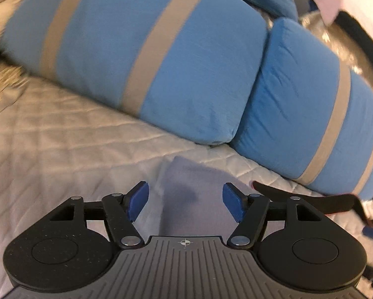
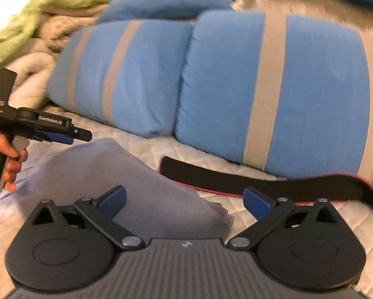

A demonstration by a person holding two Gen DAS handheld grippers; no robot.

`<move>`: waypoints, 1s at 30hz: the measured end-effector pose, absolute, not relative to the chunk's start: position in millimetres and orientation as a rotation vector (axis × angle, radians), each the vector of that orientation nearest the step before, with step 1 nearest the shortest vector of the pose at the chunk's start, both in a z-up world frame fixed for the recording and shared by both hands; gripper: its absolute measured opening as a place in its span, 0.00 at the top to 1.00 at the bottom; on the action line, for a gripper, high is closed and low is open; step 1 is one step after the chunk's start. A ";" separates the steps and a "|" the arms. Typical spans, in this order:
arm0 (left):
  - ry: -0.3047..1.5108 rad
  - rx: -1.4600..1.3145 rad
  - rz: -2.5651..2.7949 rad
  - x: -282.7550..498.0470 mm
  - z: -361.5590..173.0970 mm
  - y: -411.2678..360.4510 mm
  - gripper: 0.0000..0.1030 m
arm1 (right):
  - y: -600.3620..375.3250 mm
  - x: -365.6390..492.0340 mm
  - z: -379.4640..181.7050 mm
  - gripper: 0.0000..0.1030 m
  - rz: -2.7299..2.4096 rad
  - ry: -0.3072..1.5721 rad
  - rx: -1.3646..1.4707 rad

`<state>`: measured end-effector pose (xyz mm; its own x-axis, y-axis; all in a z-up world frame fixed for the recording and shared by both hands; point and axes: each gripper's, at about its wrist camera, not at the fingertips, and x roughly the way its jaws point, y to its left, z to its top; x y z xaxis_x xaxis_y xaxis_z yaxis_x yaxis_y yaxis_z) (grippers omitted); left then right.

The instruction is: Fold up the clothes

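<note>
A pale lavender garment [image 1: 186, 194] lies flat on the quilted white bedspread [image 1: 49, 129], with one corner pointing toward the pillows. My left gripper [image 1: 185, 203] hovers over it, open, blue pads apart and nothing pinched. In the right wrist view the same lavender garment [image 2: 126, 179] spreads under my right gripper [image 2: 184, 203], which stands wide open over its right edge, holding nothing. The left gripper [image 2: 83, 135] shows at the far left of that view, held by a person's hand [image 2: 11, 157], above the cloth's far corner.
Two blue pillows with grey stripes [image 1: 141, 57] [image 2: 273, 94] lie along the back of the bed. A black strap with red edging [image 2: 261, 182] lies to the right of the garment. A heap of green and beige clothes [image 2: 37, 17] sits at the back left.
</note>
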<state>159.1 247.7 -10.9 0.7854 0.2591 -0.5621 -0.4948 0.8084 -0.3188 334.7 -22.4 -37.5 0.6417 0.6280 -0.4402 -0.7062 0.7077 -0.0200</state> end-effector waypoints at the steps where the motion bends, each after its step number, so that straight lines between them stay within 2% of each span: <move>1: 0.520 -0.478 0.414 149.3 -7.5 244.4 0.37 | -25.3 329.3 -36.2 0.00 0.781 0.425 -0.219; 4: 0.497 -0.404 0.377 123.7 4.8 223.9 0.37 | -31.3 314.3 -37.5 0.00 0.812 0.446 -0.308; 9: 0.474 -0.294 0.344 94.3 22.1 188.2 0.26 | -37.1 296.2 -54.1 0.00 0.748 0.515 -0.496; 17: 0.666 -0.254 0.307 75.0 9.5 132.1 0.21 | -31.5 245.5 -60.3 0.00 0.687 0.535 -0.706; 21: 0.738 -0.241 0.327 69.5 -9.9 104.1 0.18 | -27.0 210.8 -57.9 0.00 0.666 0.577 -0.663; 25: 0.769 -0.221 0.380 62.7 -25.5 83.5 0.00 | -26.5 183.6 -57.7 0.00 0.657 0.634 -0.546; 30: 0.787 -0.216 0.404 50.9 -36.3 78.1 0.00 | -27.1 173.6 -80.1 0.00 0.579 0.741 -0.436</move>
